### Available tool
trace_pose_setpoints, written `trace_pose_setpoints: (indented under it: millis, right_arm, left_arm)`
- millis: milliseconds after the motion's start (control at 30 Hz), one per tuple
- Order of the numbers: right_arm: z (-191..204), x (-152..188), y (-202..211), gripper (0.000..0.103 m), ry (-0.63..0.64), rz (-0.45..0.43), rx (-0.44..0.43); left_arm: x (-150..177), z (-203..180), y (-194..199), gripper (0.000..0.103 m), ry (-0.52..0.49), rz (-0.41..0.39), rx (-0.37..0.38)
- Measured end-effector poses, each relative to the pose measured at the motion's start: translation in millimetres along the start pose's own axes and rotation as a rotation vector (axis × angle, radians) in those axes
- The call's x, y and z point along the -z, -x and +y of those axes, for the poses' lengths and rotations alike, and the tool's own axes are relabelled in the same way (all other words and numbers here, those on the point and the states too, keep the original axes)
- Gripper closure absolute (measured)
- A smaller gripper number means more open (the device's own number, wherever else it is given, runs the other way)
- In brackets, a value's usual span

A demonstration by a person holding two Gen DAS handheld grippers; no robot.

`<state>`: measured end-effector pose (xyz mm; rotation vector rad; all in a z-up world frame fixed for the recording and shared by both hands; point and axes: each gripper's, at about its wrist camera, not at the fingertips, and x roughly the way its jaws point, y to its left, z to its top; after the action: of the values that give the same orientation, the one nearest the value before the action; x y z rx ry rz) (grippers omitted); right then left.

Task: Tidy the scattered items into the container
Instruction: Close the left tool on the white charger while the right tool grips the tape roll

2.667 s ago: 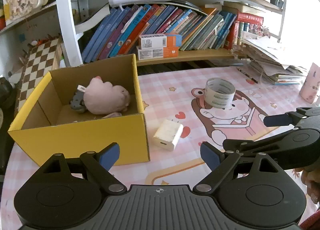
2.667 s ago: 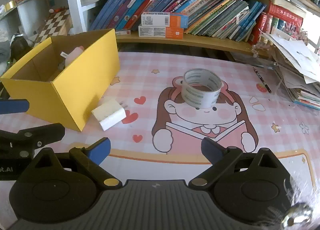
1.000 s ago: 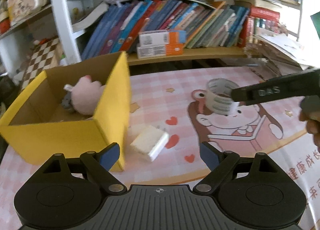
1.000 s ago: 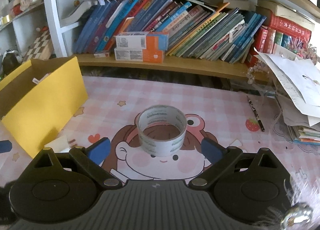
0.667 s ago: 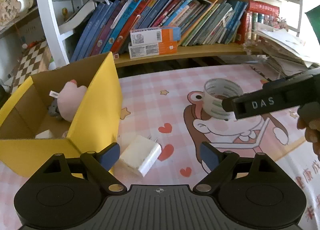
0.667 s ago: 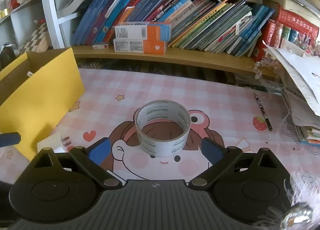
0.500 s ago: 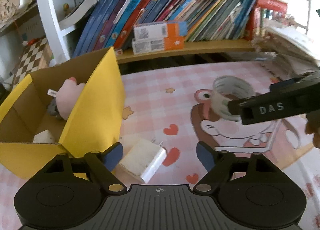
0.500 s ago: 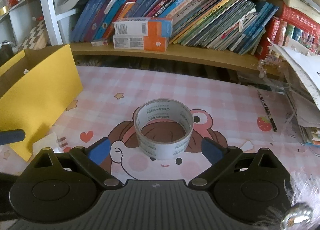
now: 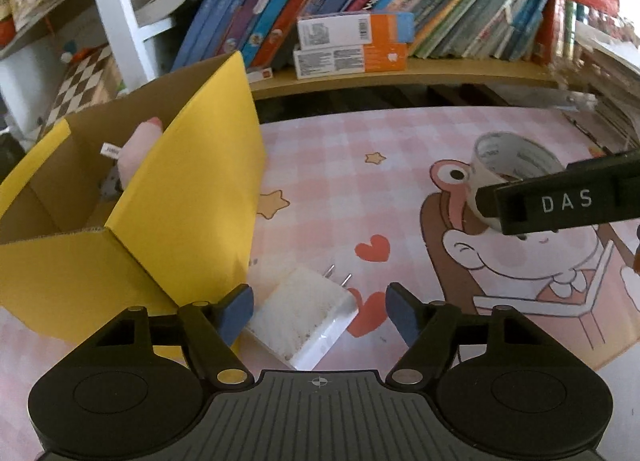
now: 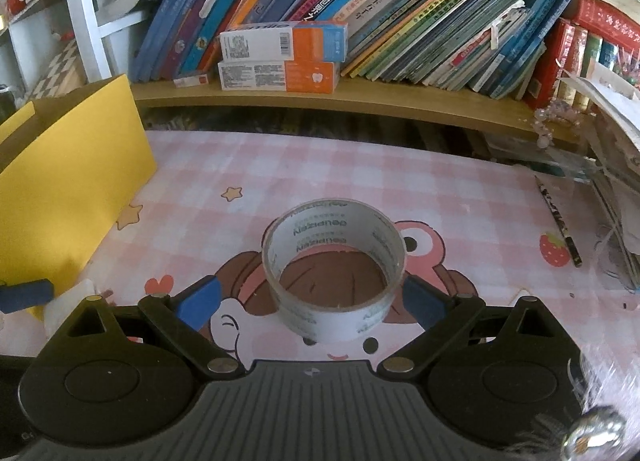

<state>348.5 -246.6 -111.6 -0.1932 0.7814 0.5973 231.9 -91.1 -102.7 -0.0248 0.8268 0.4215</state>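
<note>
A white plug charger (image 9: 304,319) lies on the pink mat, prongs away from me, between the open fingers of my left gripper (image 9: 318,311). The yellow cardboard box (image 9: 188,205) stands just left of it, with a pink plush toy (image 9: 138,149) inside. A roll of clear tape (image 10: 334,265) stands on the cartoon print, between the open fingers of my right gripper (image 10: 310,303). The tape (image 9: 508,165) also shows at the right of the left wrist view, partly hidden by the right gripper's black finger (image 9: 560,205). The box (image 10: 64,177) and charger (image 10: 76,303) sit at the left of the right wrist view.
A wooden shelf (image 10: 320,101) of leaning books and two orange-and-white cartons (image 10: 280,61) runs along the back. Stacked papers (image 10: 616,141) and a pencil (image 10: 558,221) lie at the right. A checkerboard (image 9: 84,81) stands behind the box.
Both grippers have moved forward and down. The charger now sits between the left fingers, which have narrowed a little, and the tape roll sits between the right fingers.
</note>
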Motion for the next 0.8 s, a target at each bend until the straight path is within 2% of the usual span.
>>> trace_pose_setpoints:
  millis: [100, 233, 300, 400, 500, 567, 600, 733, 800]
  right_arm:
    - [-0.1, -0.6, -5.3, 0.005, 0.004, 0.002, 0.006]
    - [-1.8, -1.5, -14.2, 0.005, 0.009, 0.014, 0.016]
    - [-2.6, -1.9, -19.2, 0.005, 0.013, 0.023, 0.023]
    - [-4.1, -2.1, -26.6, 0.006, 0.018, 0.038, 0.036]
    - [-6.3, -0.9, -28.5, 0.01, 0.012, 0.046, 0.035]
    - [-7.4, 0.5, -28.2, 0.021, 0.007, 0.05, 0.034]
    - [-7.5, 0.9, -28.0, 0.023, 0.007, 0.052, 0.037]
    - [-8.8, 1.4, -26.4, 0.023, 0.0, 0.056, 0.035]
    - [-8.6, 1.2, -25.7, 0.023, 0.001, 0.052, 0.037]
  left_arm:
    - [0.0, -0.6, -1.5, 0.022, -0.004, 0.005, 0.003]
    - [0.1, -2.3, -2.9, 0.01, -0.018, 0.012, 0.009]
    - [0.2, -3.2, -3.5, 0.009, -0.025, 0.015, 0.012]
    - [0.3, -4.4, -4.5, 0.01, -0.036, 0.021, 0.017]
    - [0.4, -5.7, -5.5, 0.015, -0.047, 0.026, 0.021]
    - [1.0, -4.8, -3.3, 0.02, -0.042, 0.029, 0.033]
    - [1.4, -3.9, -1.4, 0.021, -0.036, 0.03, 0.041]
    - [3.3, -2.3, 4.1, 0.035, 0.004, 0.062, 0.124]
    - [3.9, -3.0, 2.3, 0.034, 0.017, 0.074, 0.122]
